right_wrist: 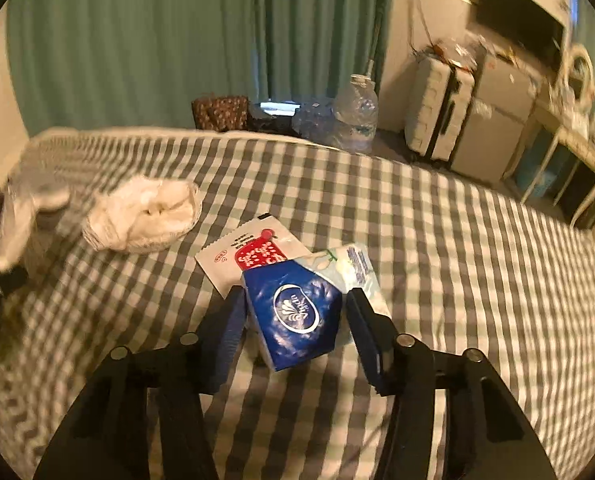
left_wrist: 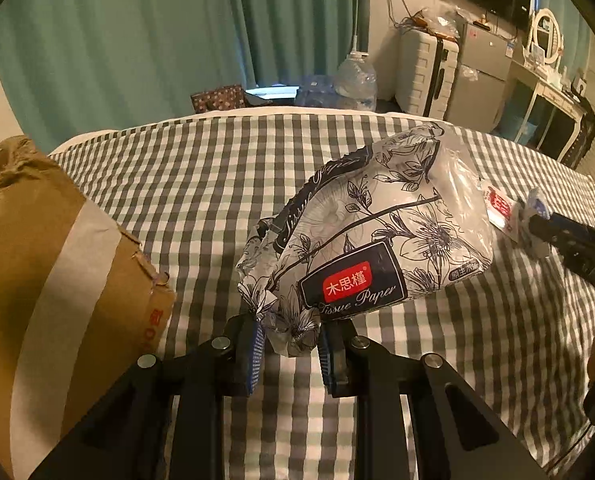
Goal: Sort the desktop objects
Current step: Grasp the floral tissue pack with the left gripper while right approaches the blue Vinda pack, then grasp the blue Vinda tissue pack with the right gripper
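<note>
Nearest in the left wrist view, the left hand-held gripper (left_wrist: 289,340) has its blue pads pinched in on the crimped end of the floral tissue pack (left_wrist: 369,232), which hangs lifted above the checked bed (left_wrist: 201,184), its body tilting up and away to the right. Just left of the tissue pack, a taped cardboard box (left_wrist: 49,264) crowds the frame edge. To the right of the tissue pack, the other gripper's black arm comes in, with small sachets bunched at its tip right beside the pack's far end.

Over to the right wrist view: the right hand-held gripper (right_wrist: 293,320) sits with its jaws spread moderately wide around a blue tissue packet (right_wrist: 297,316). The left pad looks to be against the packet's edge, while a sliver of gap shows on the right, so it brackets the packet rather than clamps it. Tucked just behind the blue packet are a pale white-and-green packet (right_wrist: 357,268) and a white sachet with red print (right_wrist: 249,256), both overlapped by it. Further out and left of the blue packet, a crumpled white plastic bag (right_wrist: 145,220) lies on the bed. Well beyond it, past the bed's far edge, stand a big clear water bottle (right_wrist: 355,116) and a white suitcase (right_wrist: 437,108), with green curtains (right_wrist: 157,40) behind.
</note>
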{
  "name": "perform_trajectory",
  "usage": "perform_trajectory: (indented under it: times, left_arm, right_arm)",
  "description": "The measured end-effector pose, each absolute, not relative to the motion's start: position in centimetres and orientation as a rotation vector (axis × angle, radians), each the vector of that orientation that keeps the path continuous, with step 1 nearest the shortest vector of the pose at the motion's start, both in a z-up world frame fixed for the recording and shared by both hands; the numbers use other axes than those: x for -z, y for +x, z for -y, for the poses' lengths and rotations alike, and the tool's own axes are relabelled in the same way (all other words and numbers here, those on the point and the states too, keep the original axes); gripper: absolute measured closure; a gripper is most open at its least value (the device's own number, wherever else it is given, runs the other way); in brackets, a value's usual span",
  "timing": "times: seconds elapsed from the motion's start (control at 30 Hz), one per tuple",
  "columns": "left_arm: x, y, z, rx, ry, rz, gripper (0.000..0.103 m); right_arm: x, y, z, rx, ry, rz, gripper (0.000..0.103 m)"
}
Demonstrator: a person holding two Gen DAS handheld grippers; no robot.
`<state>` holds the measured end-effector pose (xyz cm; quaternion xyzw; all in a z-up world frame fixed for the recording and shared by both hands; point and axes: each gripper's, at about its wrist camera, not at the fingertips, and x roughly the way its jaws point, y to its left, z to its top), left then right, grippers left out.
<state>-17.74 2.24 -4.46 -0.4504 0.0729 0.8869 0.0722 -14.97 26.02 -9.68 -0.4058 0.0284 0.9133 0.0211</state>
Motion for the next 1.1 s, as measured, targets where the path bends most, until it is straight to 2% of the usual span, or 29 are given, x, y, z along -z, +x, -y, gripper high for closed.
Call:
perform_trajectory:
  times: [0.2, 0.33, 0.4, 0.53, 0.57, 0.6, 0.7, 0.9, 0.97, 1.03, 1.07, 1.1]
  left_arm:
    - [3.4, -17.3, -2.8, -2.662, -1.351, -0.216, 0.079]
    - [2.6, -16.8, -3.6, -2.657, -1.339, -0.214, 0.079]
    - [2.4, -16.8, -4.3, -2.653, -1.339, -0.219, 0.079]
    - [2.5, -16.8, -5.2, -2.640, -1.353, -0.216, 0.079]
    - [2.7, -16.8, -5.4, -2.636, -1.357, -0.214, 0.079]
    - [2.8, -16.8, -5.6, -2.634, -1.358, -0.215, 0.079]
    - [3.1, -17.1, -6.5, -2.633, -1.359, -0.225, 0.079]
    - [4.2, -17.8, -7.7, -2.626, -1.382, -0.224, 0.079]
    - [4.5, -18.1, -8.1, -2.620, -1.391, -0.222, 0.079]
    - [4.8, -18.2, -8.5, -2.615, -1.400, -0.224, 0.079]
    - [4.9, -18.2, -8.6, -2.611, -1.405, -0.223, 0.079]
    - [4.9, -18.1, -8.7, -2.610, -1.408, -0.223, 0.079]
  right_arm:
    - [9.3, -12.8, -32.0, -2.740, -1.254, -0.430, 0.052]
    - [9.4, -12.0, -33.7, -2.714, -1.287, -0.546, 0.052]
    - [9.7, -11.9, -34.3, -2.695, -1.300, -0.643, 0.042]
    - [9.9, -11.3, -34.2, -2.699, -1.282, -0.825, 0.039]
    - [9.8, -11.4, -34.0, -2.700, -1.269, -0.848, 0.036]
    - [9.6, -11.5, -33.8, -2.689, -1.232, -0.846, 0.031]
    - [9.5, -12.5, -33.0, -2.658, -1.146, -0.770, 0.030]
    - [11.9, -15.8, -33.4, -2.557, -1.157, -0.892, 0.030]
    - [12.0, -16.1, -33.3, -2.567, -1.130, -0.867, 0.030]
    - [12.0, -16.8, -32.8, -2.578, -1.164, -0.768, 0.032]
    - [12.0, -17.0, -32.4, -2.569, -1.186, -0.689, 0.041]
    - [12.0, -16.9, -32.3, -2.576, -1.193, -0.664, 0.042]
